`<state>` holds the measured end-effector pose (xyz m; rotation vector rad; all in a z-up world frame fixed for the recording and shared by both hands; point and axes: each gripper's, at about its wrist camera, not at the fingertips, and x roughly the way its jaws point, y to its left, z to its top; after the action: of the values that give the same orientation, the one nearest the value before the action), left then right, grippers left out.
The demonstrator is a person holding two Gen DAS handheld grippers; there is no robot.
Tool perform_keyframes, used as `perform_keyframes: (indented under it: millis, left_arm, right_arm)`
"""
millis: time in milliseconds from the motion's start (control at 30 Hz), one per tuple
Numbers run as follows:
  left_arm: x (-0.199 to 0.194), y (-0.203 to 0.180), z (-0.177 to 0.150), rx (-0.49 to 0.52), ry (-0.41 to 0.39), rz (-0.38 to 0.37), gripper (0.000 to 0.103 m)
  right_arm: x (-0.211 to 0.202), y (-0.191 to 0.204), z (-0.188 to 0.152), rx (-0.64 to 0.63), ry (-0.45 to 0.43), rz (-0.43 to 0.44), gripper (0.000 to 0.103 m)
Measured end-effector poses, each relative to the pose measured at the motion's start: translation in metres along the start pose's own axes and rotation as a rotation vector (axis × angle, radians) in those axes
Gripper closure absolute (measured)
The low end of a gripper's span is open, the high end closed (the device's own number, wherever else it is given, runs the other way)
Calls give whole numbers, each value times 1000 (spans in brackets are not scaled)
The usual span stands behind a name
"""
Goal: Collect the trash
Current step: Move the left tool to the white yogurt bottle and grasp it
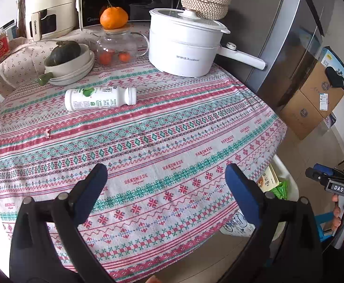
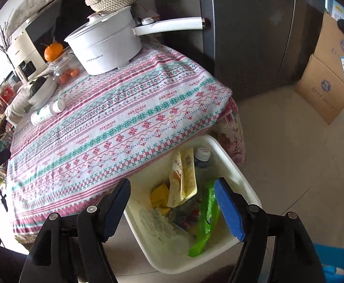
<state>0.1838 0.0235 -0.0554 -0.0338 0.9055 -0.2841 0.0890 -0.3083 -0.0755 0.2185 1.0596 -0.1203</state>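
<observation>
Bin holds wrappers; bottle left on table; left gripper and right gripper wide, empty.

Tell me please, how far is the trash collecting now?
Done: the white bin beside the table already holds wrappers, including a green one. In hand: nothing; the right gripper is open above the bin and the left gripper is open over the tablecloth. Left: the white bottle lying on the table.

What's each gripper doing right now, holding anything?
Left gripper: open, empty, over the tablecloth.
Right gripper: open, empty, above the trash bin.
</observation>
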Motion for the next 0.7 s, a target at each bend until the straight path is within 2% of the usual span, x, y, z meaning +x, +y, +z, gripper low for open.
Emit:
perform_keyframes:
  millis: [400, 500, 700]
  left_arm:
    - [41, 44, 30, -104, -2, 168, 2]
    - [55, 61, 42, -126, -2, 167, 2]
    - [87, 101, 71, -311, 49, 106, 3]
  right_arm:
    - [18, 52, 24, -71, -12, 24, 24]
    - [26, 56, 28, -69, 0, 27, 24]
    - [37, 53, 40, -44, 7, 24, 24]
